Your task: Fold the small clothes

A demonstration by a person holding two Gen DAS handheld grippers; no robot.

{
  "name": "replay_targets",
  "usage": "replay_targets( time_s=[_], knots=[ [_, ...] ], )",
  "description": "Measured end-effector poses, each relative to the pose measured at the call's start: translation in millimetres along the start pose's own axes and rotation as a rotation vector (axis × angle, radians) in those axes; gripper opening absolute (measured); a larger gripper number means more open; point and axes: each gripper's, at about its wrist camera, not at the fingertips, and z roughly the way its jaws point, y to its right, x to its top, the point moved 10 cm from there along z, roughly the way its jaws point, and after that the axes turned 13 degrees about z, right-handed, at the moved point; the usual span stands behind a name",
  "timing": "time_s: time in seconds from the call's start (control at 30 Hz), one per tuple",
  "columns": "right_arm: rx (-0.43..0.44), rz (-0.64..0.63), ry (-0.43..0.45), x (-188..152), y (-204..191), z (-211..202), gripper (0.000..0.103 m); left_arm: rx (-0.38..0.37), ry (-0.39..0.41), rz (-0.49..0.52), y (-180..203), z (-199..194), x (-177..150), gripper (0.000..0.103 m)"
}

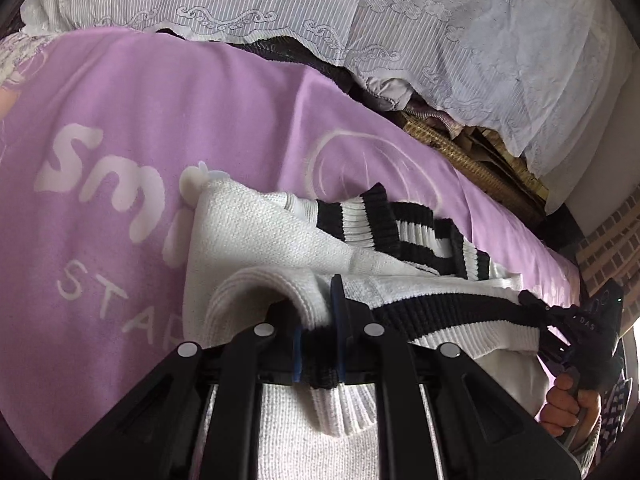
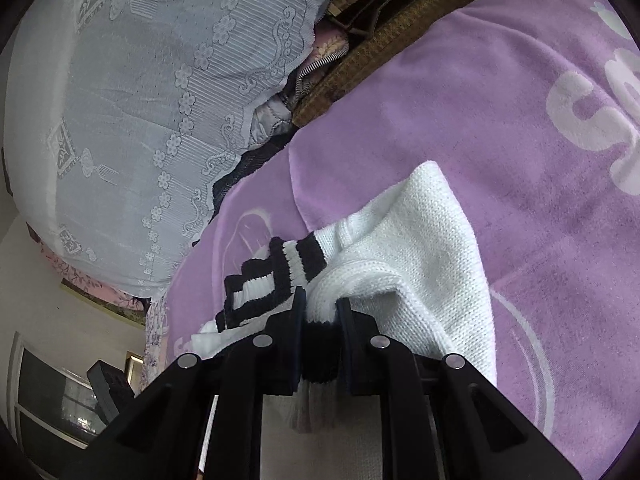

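Here both tongs clamp the sweater's black-striped hem: the left tongs (image 1: 318, 344) and right tongs (image 2: 320, 344) each pinch it tight. The sweater (image 1: 256, 232) lies partly on the purple blanket (image 1: 120, 92), its cuffs toward 1 o'clock. The fold probably goes best if both corners travel level, the hem taut, onto the far edge.

A purple blanket (image 1: 200, 120) with white lettering is spread across the surface. Behind it, a white lace cover (image 1: 440, 32) is draped over a pile, under which a woven mat (image 1: 472, 160) is seen at the edge. A brick wall (image 1: 608, 256) is glimpsed at the right, and a window (image 2: 52, 412) in the right wrist view.
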Motion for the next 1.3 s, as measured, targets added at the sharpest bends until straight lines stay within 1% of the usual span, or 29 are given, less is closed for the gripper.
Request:
replay_targets(
  time_s=[0.1, 0.13, 0.17, 0.2, 0.23, 0.27, 0.3, 0.37, 0.4, 0.43, 0.5, 0.53, 0.6, 0.67, 0.73, 0.77, 0.87, 0.93, 0.97, 1.0, 1.03, 1.07, 1.1, 1.13, 1.17, 1.2, 1.23, 1.27, 1.3],
  knots=[
    [0.001, -0.01, -0.001, -1.2, -0.7, 0.1, 0.016, -0.001, 0.004, 0.001, 0.1, -0.3, -1.0, 0.012],
    [0.008, -0.009, -0.005, -1.7, -1.1, -1.4, 0.018, 0.0, 0.002, 0.0, 0.5, -0.9, -1.9, 0.012],
    [0.015, -0.004, -0.012, -2.5, -1.5, -3.7, 0.024, -0.006, -0.003, -0.002, 1.6, -2.8, -2.9, 0.016],
    [0.022, -0.002, -0.015, -3.1, -3.1, -7.6, 0.028, -0.009, 0.0, -0.004, 2.5, -7.7, -3.2, 0.029],
    [0.029, -0.011, -0.013, -4.3, -5.3, -14.7, 0.038, -0.006, 0.013, -0.005, 2.6, -13.9, -2.8, 0.038],
    [0.032, -0.027, -0.003, -4.6, -7.7, -22.3, 0.043, 0.001, 0.038, -0.009, 1.0, -25.6, -2.9, 0.057],
    [0.029, -0.052, 0.01, -5.4, -10.2, -30.6, 0.043, 0.011, 0.058, -0.014, -2.5, -34.4, -2.8, 0.069],
    [0.012, -0.119, 0.033, -9.4, -14.8, -47.3, 0.043, 0.041, 0.096, -0.022, -11.9, -53.5, -2.0, 0.071],
    [0.006, -0.157, 0.046, -12.2, -15.4, -55.6, 0.043, 0.048, 0.104, -0.025, -16.6, -60.8, -2.0, 0.071],
    [-0.017, -0.197, 0.062, -15.9, -13.6, -62.6, 0.042, 0.071, 0.107, -0.025, -22.1, -67.1, -3.2, 0.071],
    [-0.111, -0.298, 0.098, -23.9, -5.0, -72.1, 0.041, 0.191, 0.09, 0.022, -32.8, -73.6, -7.7, 0.071],
    [-0.151, -0.347, 0.104, -28.5, -1.2, -74.0, 0.041, 0.261, 0.065, 0.073, -34.7, -73.6, -12.3, 0.071],
    [-0.202, -0.425, 0.089, -38.9, 6.5, -74.2, 0.039, 0.293, 0.019, 0.149, -27.8, -68.1, -18.4, 0.071],
    [-0.237, -0.484, 0.073, -47.0, 10.9, -72.7, 0.038, 0.32, -0.036, 0.265, -15.0, -57.5, -28.4, 0.072],
    [-0.267, -0.555, 0.074, -52.9, 8.5, -70.1, 0.038, 0.396, -0.086, 0.376, -10.7, -47.1, -38.1, 0.072],
    [-0.273, -0.582, 0.067, -55.9, 6.2, -67.4, 0.038, 0.413, -0.103, 0.396, -11.1, -42.1, -40.6, 0.073],
    [-0.308, -0.685, 0.011, -70.6, 2.6, -53.5, 0.038, 0.393, -0.128, 0.408, -9.7, -33.2, -38.5, 0.075],
    [-0.35, -0.779, 0.019, -74.0, -4.9, -41.5, 0.038, 0.385, -0.147, 0.434, -5.7, -26.2, -31.5, 0.077],
    [-0.356, -0.812, 0.026, -74.6, -12.0, -36.5, 0.038, 0.375, -0.156, 0.443, -3.0, -20.4, -24.3, 0.077],
    [-0.345, -0.828, 0.027, -72.0, -21.7, -29.4, 0.037, 0.358, -0.163, 0.44, -0.5, -14.5, -16.9, 0.077],
    [-0.315, -0.819, 0.024, -66.0, -34.4, -21.1, 0.035, 0.332, -0.172, 0.412, 0.2, -6.4, -5.2, 0.077],
    [-0.261, -0.764, 0.036, -52.2, -49.3, -12.5, 0.033, 0.321, -0.173, 0.359, -5.3, -0.1, 7.9, 0.077],
    [-0.217, -0.671, 0.065, -32.6, -59.0, -6.2, 0.033, 0.317, -0.169, 0.261, -17.6, 6.3, 24.9, 0.079],
    [-0.194, -0.55, 0.098, -11.2, -61.2, -2.3, 0.034, 0.294, -0.172, 0.169, -26.0, 11.9, 32.7, 0.08],
    [-0.17, -0.419, 0.122, 7.9, -58.5, -0.3, 0.035, 0.249, -0.173, 0.076, -34.7, 14.9, 37.5, 0.081],
    [-0.143, -0.332, 0.13, 18.7, -55.1, -0.4, 0.035, 0.21, -0.157, -0.01, -42.8, 14.0, 40.2, 0.081],
    [-0.113, -0.281, 0.125, 22.8, -52.1, -1.9, 0.035, 0.197, -0.13, -0.062, -49.8, 8.8, 40.2, 0.081],
    [-0.094, -0.271, 0.119, 21.3, -50.3, -3.9, 0.035, 0.207, -0.108, -0.072, -54.7, 3.0, 37.6, 0.08],
    [-0.095, -0.281, 0.128, 18.3, -47.1, -7.8, 0.035, 0.231, -0.098, -0.055, -57.2, -1.7, 33.6, 0.08]
  ],
)
